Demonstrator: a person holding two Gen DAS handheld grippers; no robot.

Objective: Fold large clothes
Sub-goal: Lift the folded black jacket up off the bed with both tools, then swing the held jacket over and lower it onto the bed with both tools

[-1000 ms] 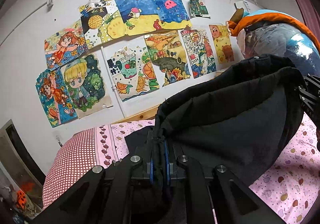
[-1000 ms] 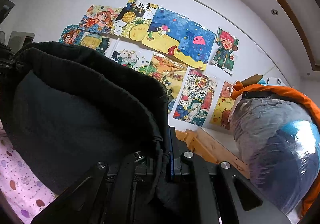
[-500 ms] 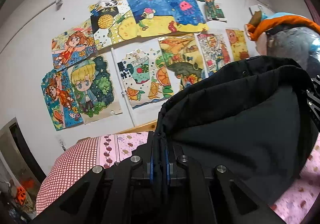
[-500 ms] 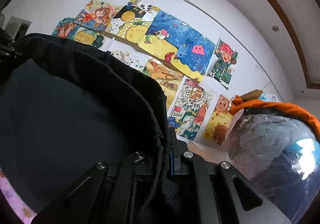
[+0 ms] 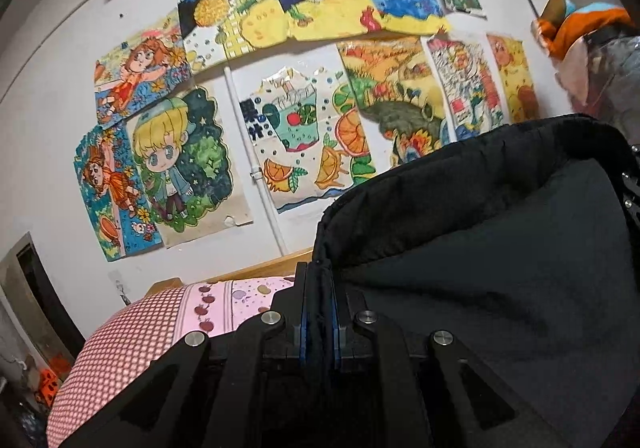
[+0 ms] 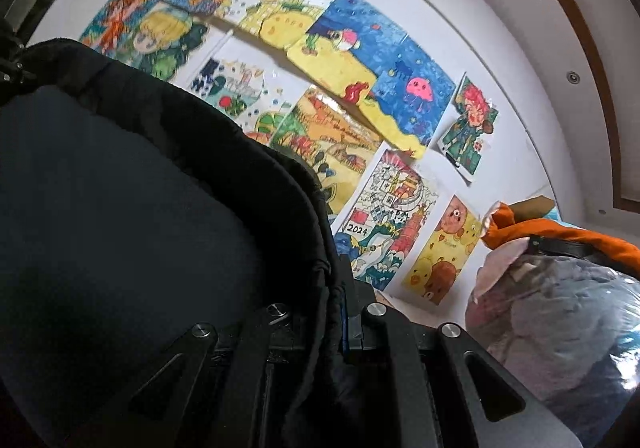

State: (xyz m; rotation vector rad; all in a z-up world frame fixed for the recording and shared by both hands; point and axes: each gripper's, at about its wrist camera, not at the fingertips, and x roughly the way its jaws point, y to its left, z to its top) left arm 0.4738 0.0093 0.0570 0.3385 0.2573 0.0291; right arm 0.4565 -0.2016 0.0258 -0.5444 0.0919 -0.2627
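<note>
behind everything i see a white wall covered with colourful children's drawings, and below it a bed with a pink patterned sheet. my left gripper has its jaws closed tight on the thick hem of a large black fabric garment. my right gripper is also closed on the same garment, at the other end of the hem. the cloth hangs stretched between both grippers, lifted above the bed. at the right i see a clear plastic bag of bedding.

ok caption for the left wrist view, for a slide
Left tool shut on a black garment held above the pink bed, facing a wall of children's drawings.
</note>
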